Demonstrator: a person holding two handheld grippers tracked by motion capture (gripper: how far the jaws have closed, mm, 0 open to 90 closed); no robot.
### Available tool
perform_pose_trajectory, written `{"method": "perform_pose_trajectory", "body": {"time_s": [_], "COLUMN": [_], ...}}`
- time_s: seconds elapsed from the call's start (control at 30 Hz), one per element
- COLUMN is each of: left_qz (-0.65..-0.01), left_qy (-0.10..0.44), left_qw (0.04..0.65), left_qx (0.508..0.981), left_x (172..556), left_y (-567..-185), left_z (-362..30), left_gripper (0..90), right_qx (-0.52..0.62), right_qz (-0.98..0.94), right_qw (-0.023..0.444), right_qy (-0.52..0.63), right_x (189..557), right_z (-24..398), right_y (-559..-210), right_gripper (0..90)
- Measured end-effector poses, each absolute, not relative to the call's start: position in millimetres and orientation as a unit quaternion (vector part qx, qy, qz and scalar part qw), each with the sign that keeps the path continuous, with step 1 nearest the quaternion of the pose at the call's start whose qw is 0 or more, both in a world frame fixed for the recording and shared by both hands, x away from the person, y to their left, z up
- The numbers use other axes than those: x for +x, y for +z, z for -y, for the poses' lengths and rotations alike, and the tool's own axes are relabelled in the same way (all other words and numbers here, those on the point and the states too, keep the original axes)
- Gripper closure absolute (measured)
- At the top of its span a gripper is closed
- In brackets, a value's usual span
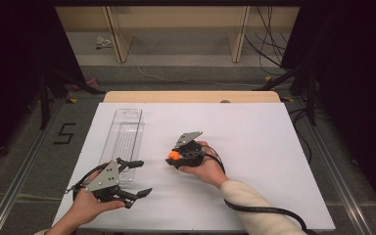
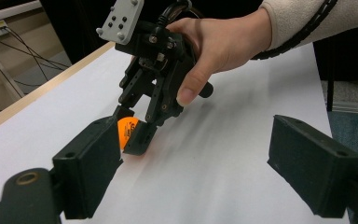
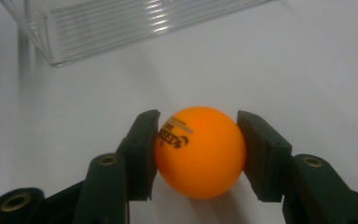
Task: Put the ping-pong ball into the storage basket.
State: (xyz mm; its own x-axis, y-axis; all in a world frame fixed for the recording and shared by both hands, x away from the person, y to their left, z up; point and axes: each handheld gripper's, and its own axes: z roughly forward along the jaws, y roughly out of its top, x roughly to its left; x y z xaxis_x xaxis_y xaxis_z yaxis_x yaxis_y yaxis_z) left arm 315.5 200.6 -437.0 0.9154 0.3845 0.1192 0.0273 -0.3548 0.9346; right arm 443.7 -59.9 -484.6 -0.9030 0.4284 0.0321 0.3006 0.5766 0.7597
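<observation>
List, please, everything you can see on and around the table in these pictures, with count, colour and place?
ball: one, orange with dark print, on the white sheet near mid-table, clamped in the right tool.
tray: one, clear ribbed plastic, long, on the sheet's left half.
sheet: one, white, covering the table.
table: one, light wood edge at the far side.
cables: several, dark, on the floor beyond.
right tool: one, black, shut on the ball.
left tool: one, black, open, near the tray's near end.
hands: two, holding the tools; right sleeve cream.
</observation>
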Motion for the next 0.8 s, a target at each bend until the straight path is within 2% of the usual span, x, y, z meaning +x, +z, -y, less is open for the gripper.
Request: {"method": "perform_pose_trajectory", "body": {"time_s": [0.8], "left_qz": [-0.126], "left_qy": [0.161], "left_qw": [0.553], "left_qx": [0.808], "left_x": [315.3], "left_y": [-437.1], "left_z": [-200.4], "left_gripper": [16.5], "right_qx": [0.208], "right_qz": [-0.877], "right_qw": [0.086], "right_qy": [0.424], "right_x": [444.0], "right_z": [59.8], "right_y": [-474.5], "right_gripper": [51.3]}}
